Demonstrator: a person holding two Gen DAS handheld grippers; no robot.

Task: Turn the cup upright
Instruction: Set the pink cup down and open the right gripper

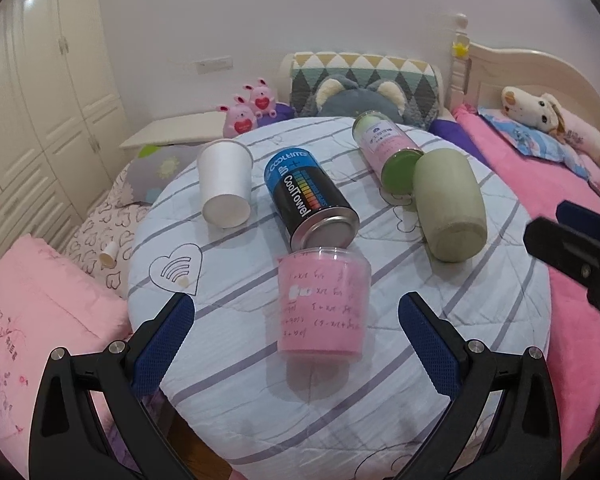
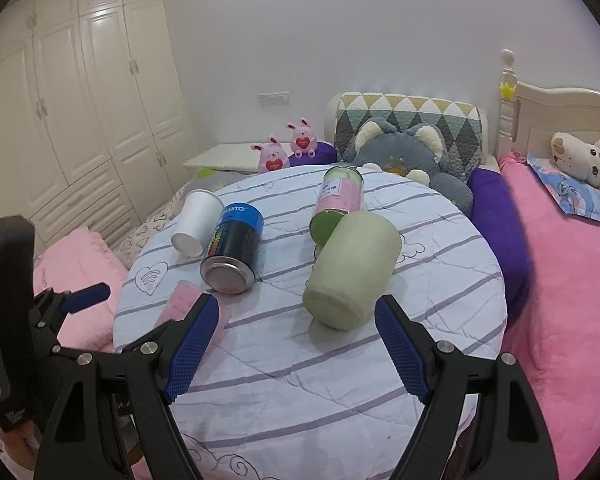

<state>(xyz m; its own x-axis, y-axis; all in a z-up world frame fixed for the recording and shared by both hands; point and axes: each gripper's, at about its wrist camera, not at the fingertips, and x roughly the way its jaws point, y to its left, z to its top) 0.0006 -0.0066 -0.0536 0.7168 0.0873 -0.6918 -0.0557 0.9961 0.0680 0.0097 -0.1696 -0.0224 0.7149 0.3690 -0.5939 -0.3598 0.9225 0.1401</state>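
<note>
Several containers lie on their sides on a round striped cushion (image 1: 440,340). A pink cup (image 1: 324,304) lies nearest, base toward me, just ahead of my open, empty left gripper (image 1: 296,312). A pale green cup (image 1: 448,204) lies at the right, base toward me; in the right wrist view this green cup (image 2: 352,268) is just ahead of my open, empty right gripper (image 2: 298,312). A white paper cup (image 1: 225,188) lies at the back left. The pink cup (image 2: 184,308) is partly hidden behind the right gripper's left finger.
A black and blue CoolTowel can (image 1: 308,196) and a pink tube with a green end (image 1: 384,148) also lie on the cushion. Pink bedding (image 1: 560,184) lies to the right, pink pillows (image 1: 40,320) to the left, plush toys (image 1: 360,96) behind, a wardrobe (image 1: 40,92) far left.
</note>
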